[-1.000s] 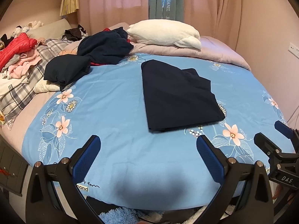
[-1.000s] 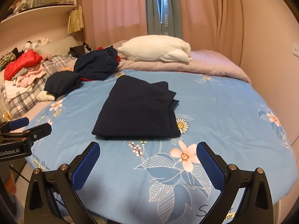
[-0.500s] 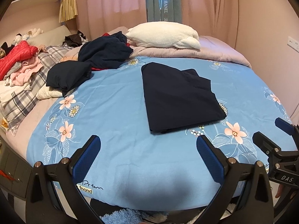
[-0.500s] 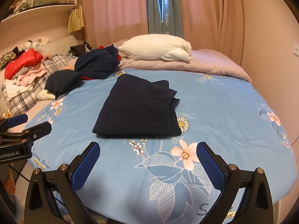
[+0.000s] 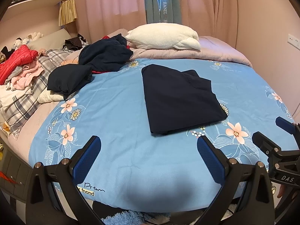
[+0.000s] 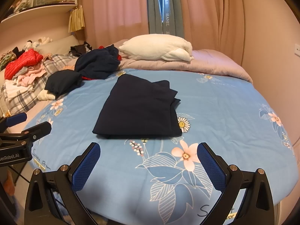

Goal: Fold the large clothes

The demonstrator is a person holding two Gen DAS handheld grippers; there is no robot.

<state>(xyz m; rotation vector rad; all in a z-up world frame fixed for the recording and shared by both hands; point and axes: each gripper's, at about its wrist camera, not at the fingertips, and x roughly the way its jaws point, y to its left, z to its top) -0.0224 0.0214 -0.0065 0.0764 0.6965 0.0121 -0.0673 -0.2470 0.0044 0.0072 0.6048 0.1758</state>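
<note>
While both tools hang over the near edge of the bed, the folded navy-blue garment (image 5: 180, 99) lies flat on the light-blue flowered bedspread (image 5: 116, 101), at twelve o'clock from the right gripper (image 6: 148, 161) and one o'clock from the left gripper (image 5: 148, 159). Each gripper's blue-padded fingers (image 5: 87, 161) are spread wide and hold nothing. A crumpled dark-blue heap of clothes (image 5: 105, 56) sits at eleven o'clock, beside a fluffy white pillow (image 5: 163, 36).
</note>
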